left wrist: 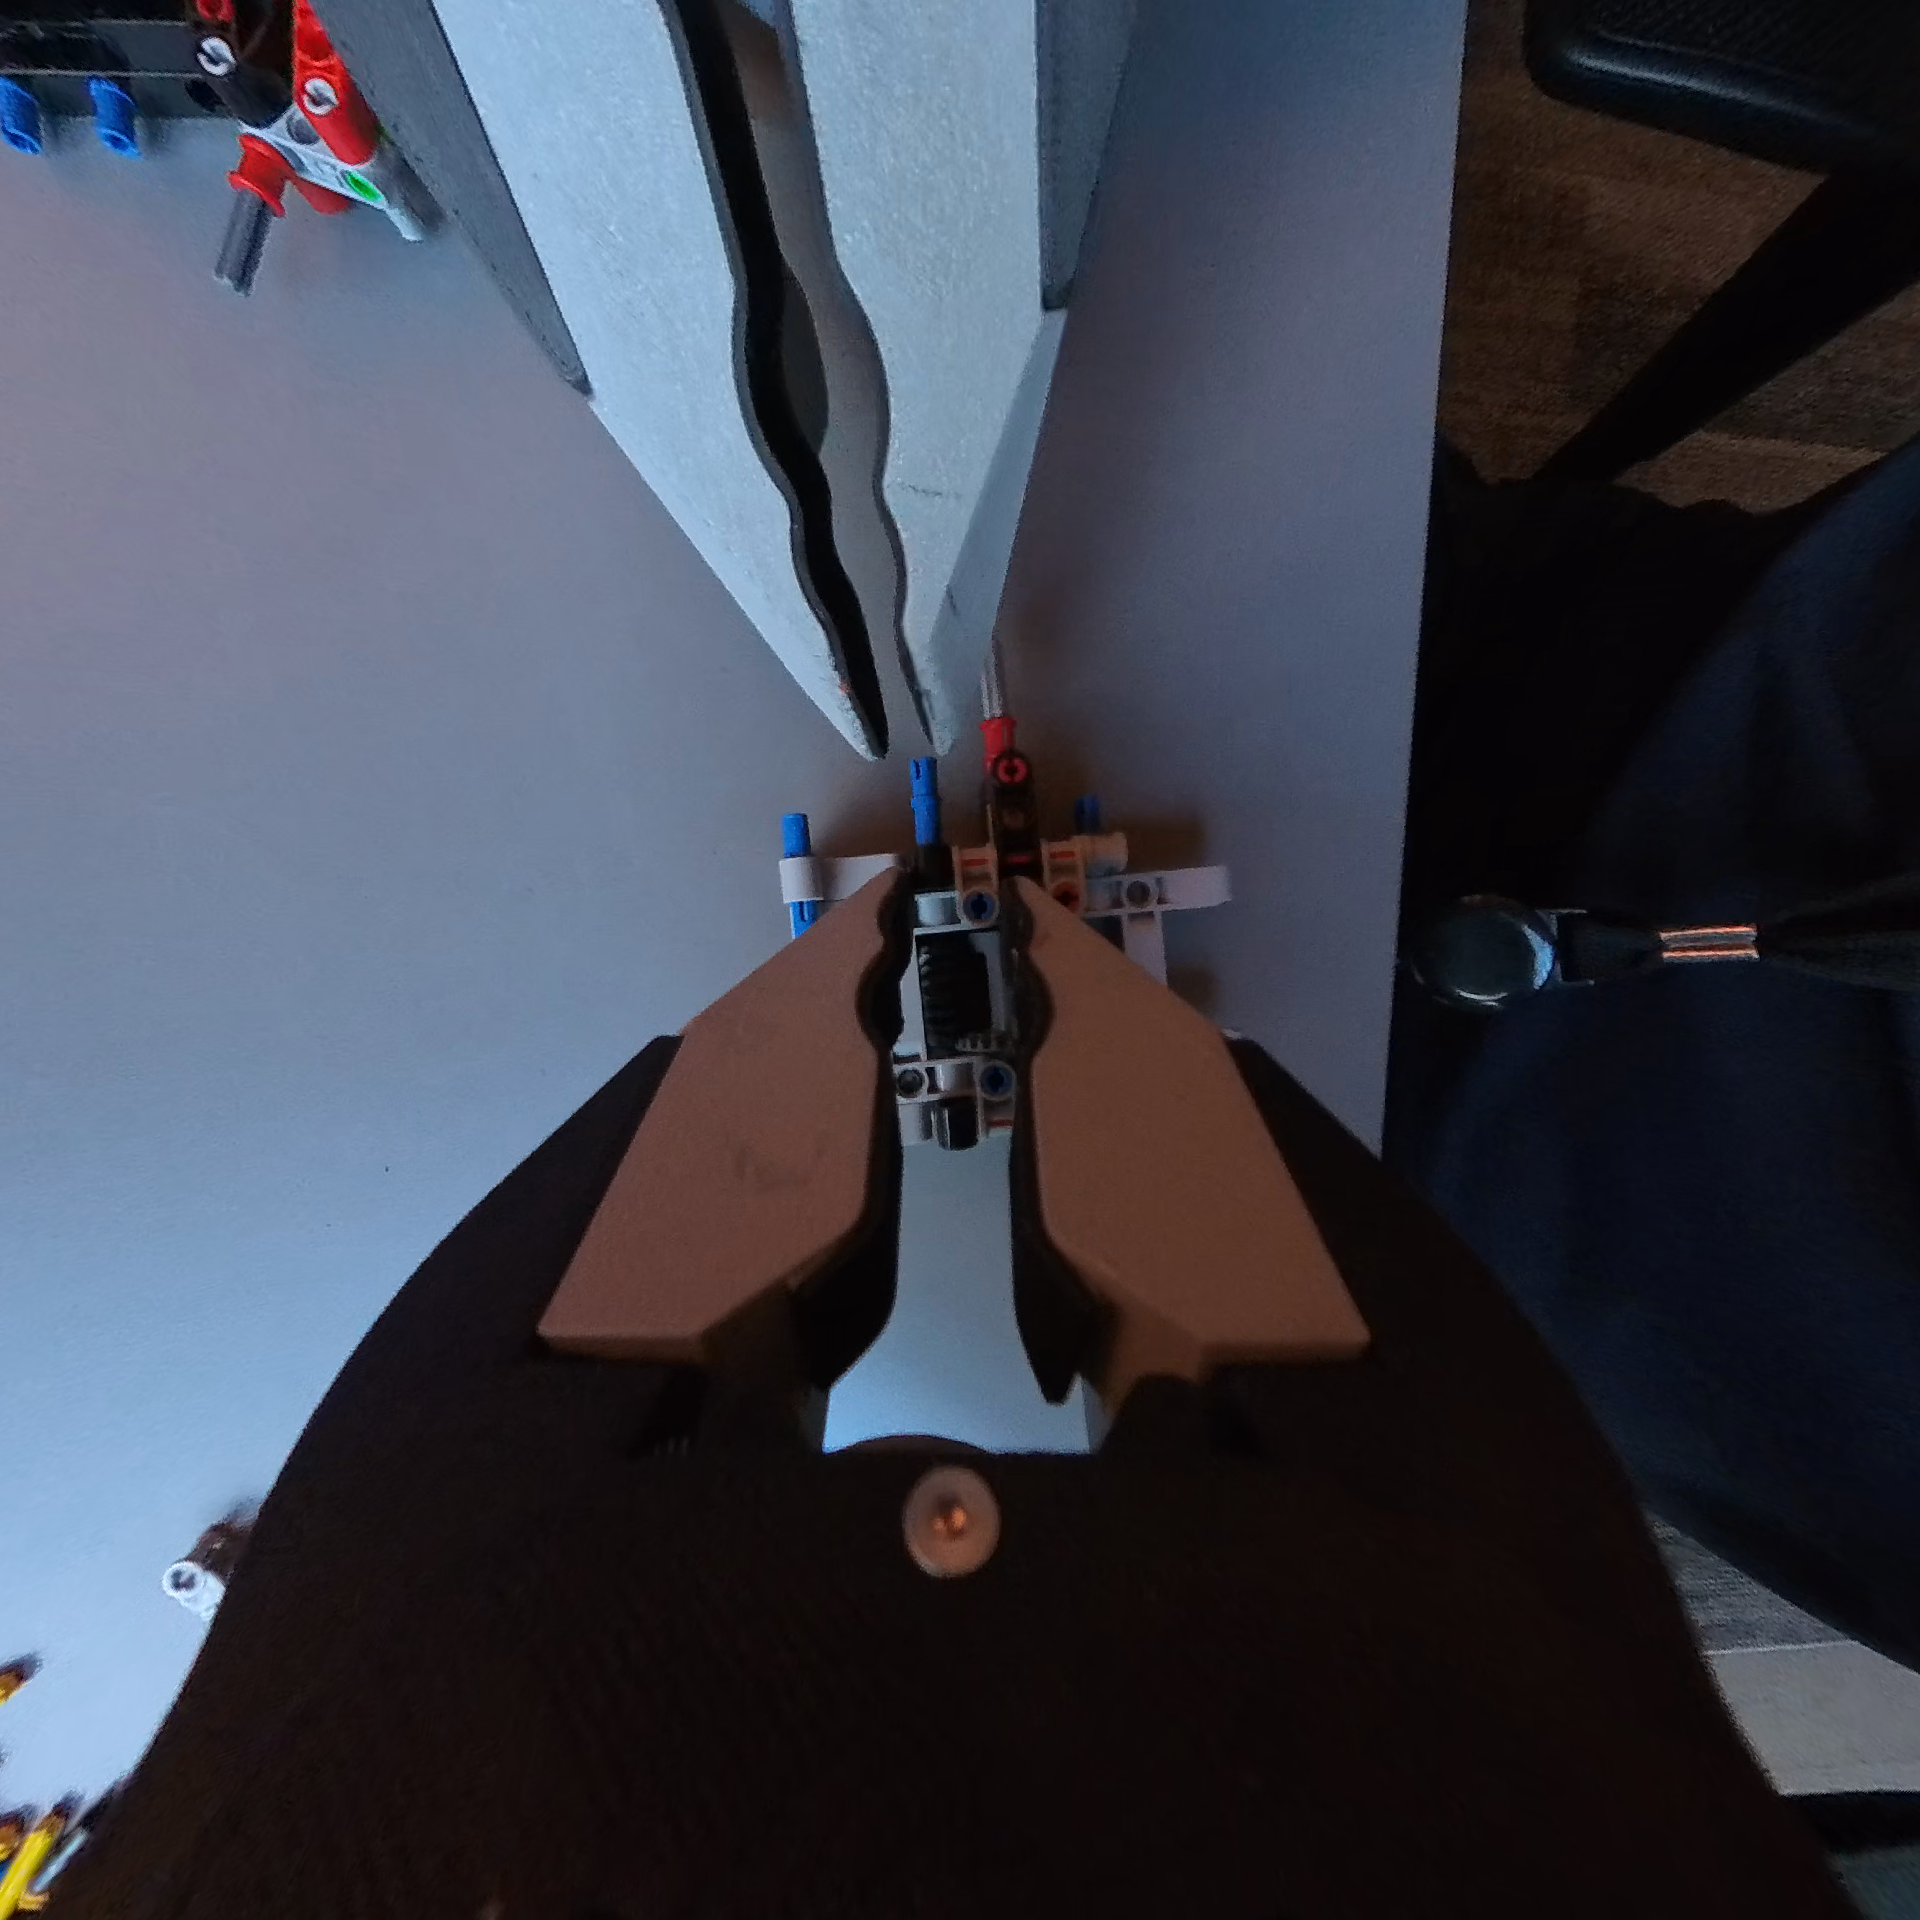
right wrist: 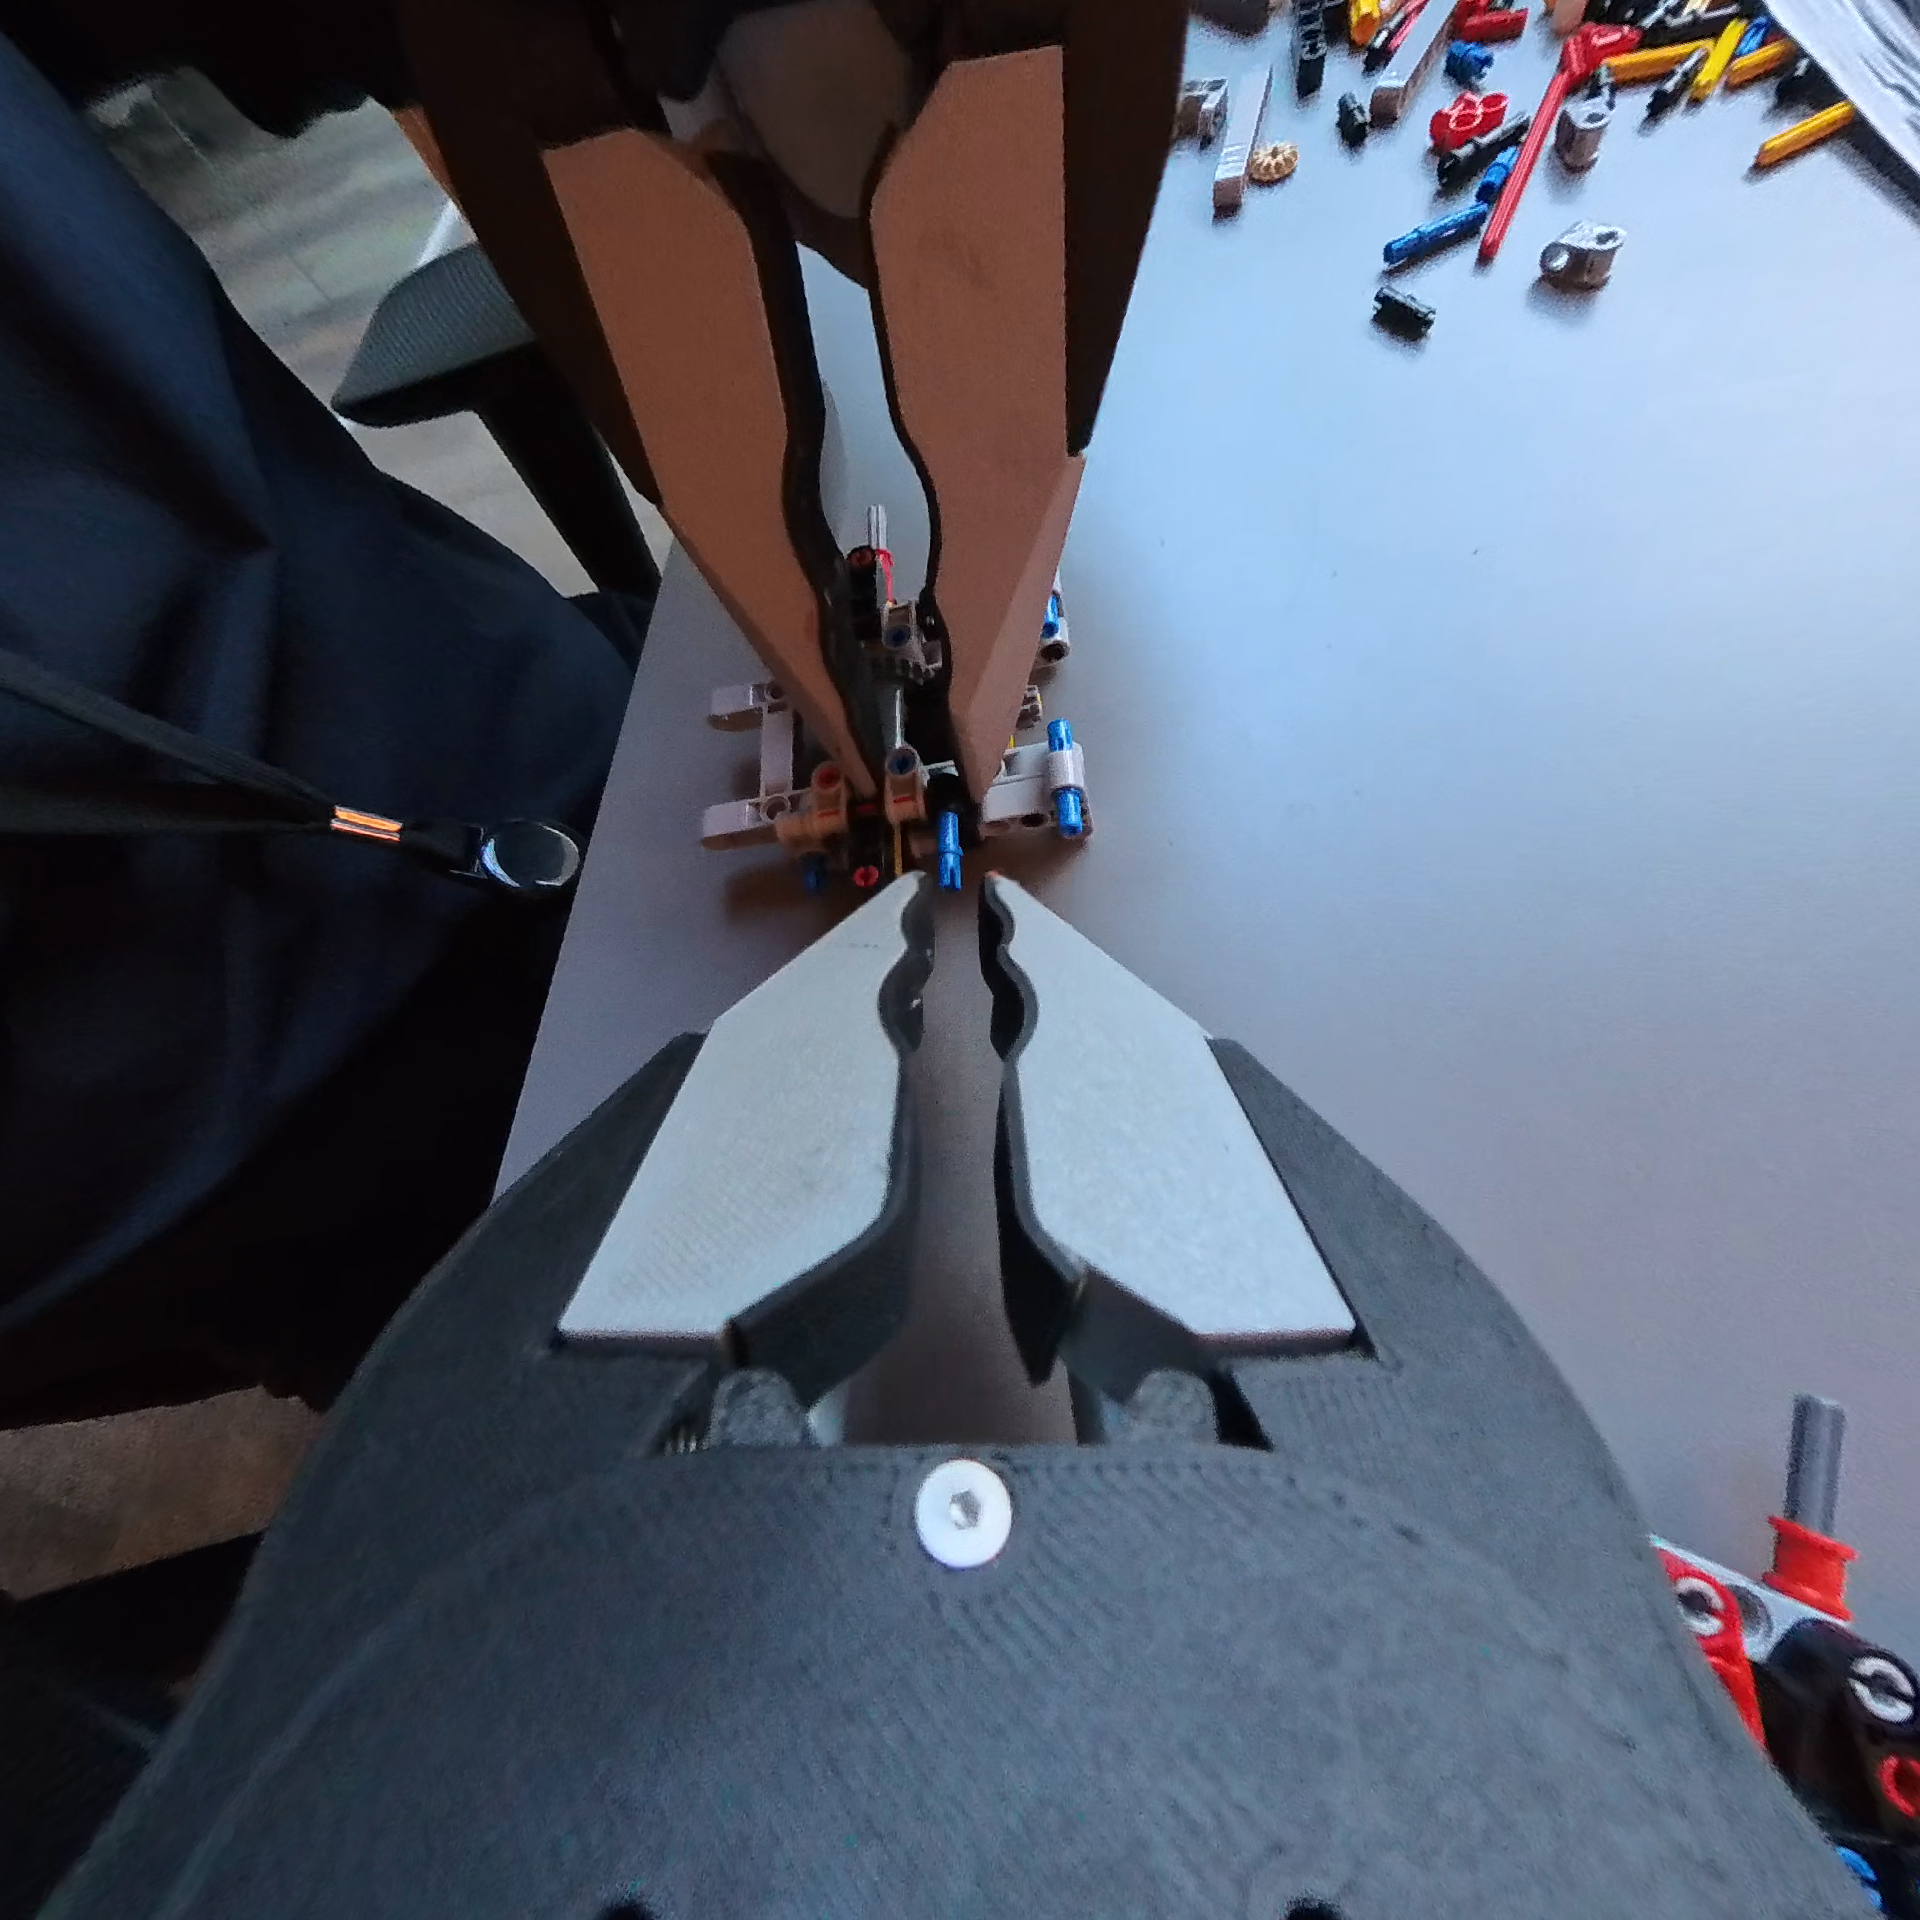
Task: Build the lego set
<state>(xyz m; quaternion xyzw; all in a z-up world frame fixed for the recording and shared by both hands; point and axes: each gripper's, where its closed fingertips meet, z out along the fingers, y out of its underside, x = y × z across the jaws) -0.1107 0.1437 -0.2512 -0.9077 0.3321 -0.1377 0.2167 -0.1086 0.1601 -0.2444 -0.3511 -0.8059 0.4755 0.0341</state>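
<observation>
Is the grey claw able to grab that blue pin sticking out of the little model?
Probably yes. The right claw is slightly open and empty, its tips just short of the blue pin, with bare table between them. The left claw clamps the model farther back, leaving the pin's end free.

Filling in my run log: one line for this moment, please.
left hand-held gripper: shut on brick assembly | right hand-held gripper: open, by blue pin | table

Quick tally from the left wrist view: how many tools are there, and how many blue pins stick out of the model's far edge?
Tools: 2 (left tool, right tool)
Blue pins: 3
Total: 5
</observation>
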